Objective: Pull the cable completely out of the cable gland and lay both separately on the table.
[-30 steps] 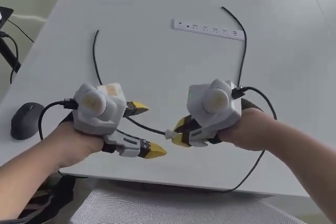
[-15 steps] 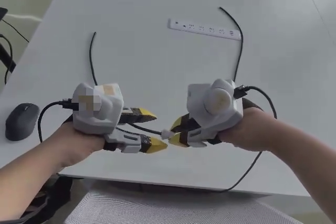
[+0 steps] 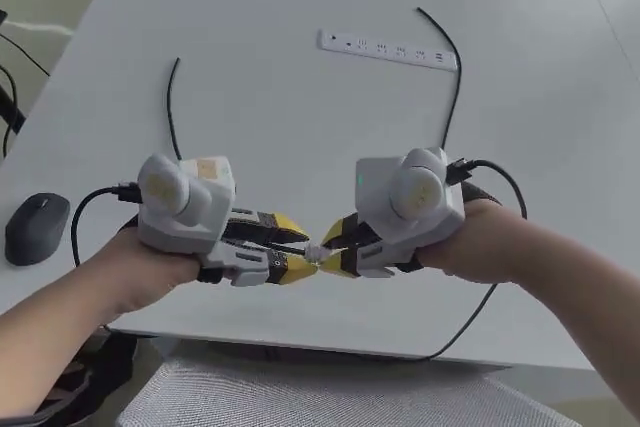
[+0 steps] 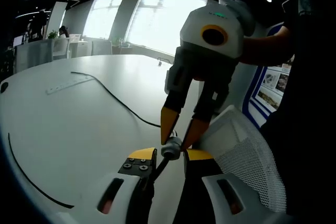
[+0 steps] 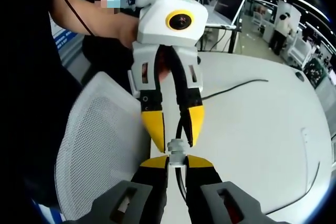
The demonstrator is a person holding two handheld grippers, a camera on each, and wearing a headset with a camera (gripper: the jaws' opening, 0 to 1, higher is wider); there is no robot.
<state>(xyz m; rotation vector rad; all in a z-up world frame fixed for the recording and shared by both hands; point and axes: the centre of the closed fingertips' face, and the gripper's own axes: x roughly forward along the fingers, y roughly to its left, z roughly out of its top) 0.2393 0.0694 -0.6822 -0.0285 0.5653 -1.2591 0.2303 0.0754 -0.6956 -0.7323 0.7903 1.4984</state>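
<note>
Cable gland (image 5: 176, 151) | pinched in right fingers (image 5: 152, 165) | cable (image 3: 168, 112) between left fingers (image 4: 143, 156), grip unclear

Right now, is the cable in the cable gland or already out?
In: the black cable passes through the white cable gland.

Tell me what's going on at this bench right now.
A person works two handheld grippers above the near edge of the white table. The right tongs are shut on the small white plastic cable gland. The left tongs stand open around the thin black cable beside the gland. The cable runs through the gland, so nothing is separated yet.
</note>
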